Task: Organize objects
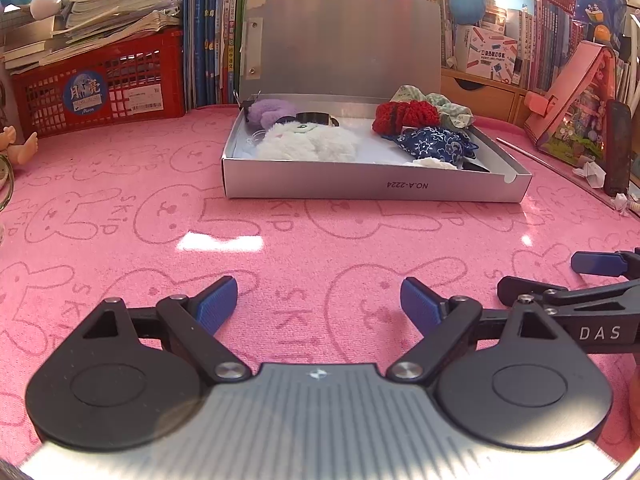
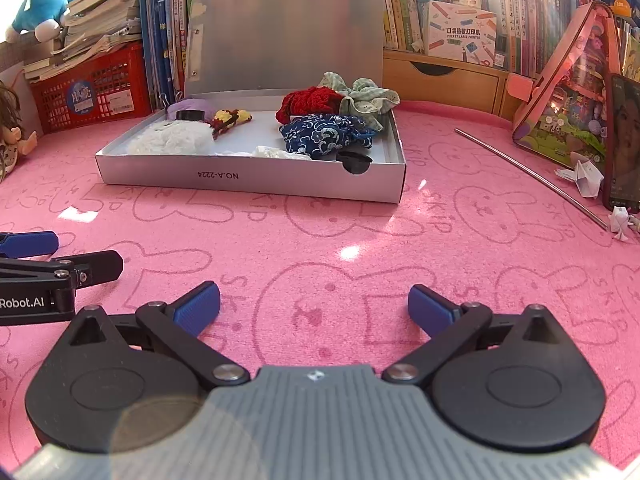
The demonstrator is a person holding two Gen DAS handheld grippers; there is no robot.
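Observation:
A flat silver box (image 1: 372, 188) (image 2: 248, 180) lies on the pink rabbit-print cloth with its lid standing up behind it. Inside lie a white fluffy piece (image 1: 308, 142) (image 2: 172, 138), a purple fluffy piece (image 1: 268, 110), a red knitted piece (image 1: 404, 114) (image 2: 308, 102), a blue patterned pouch (image 1: 436, 144) (image 2: 324, 132), a pale green scrunchie (image 2: 366, 98) and a small yellow-and-brown knit (image 2: 232, 117). My left gripper (image 1: 319, 306) hovers open over bare cloth well in front of the box. To its right, my right gripper (image 2: 314, 306) is likewise open and empty.
A red crate (image 1: 100, 88) under stacked books stands at the back left beside upright books. A metal rod (image 2: 532, 176), folded paper bits (image 2: 584, 176), a dark phone (image 2: 624, 140) and a pink house-shaped case (image 2: 568, 92) sit at the right. A doll (image 2: 12, 132) lies at the left edge.

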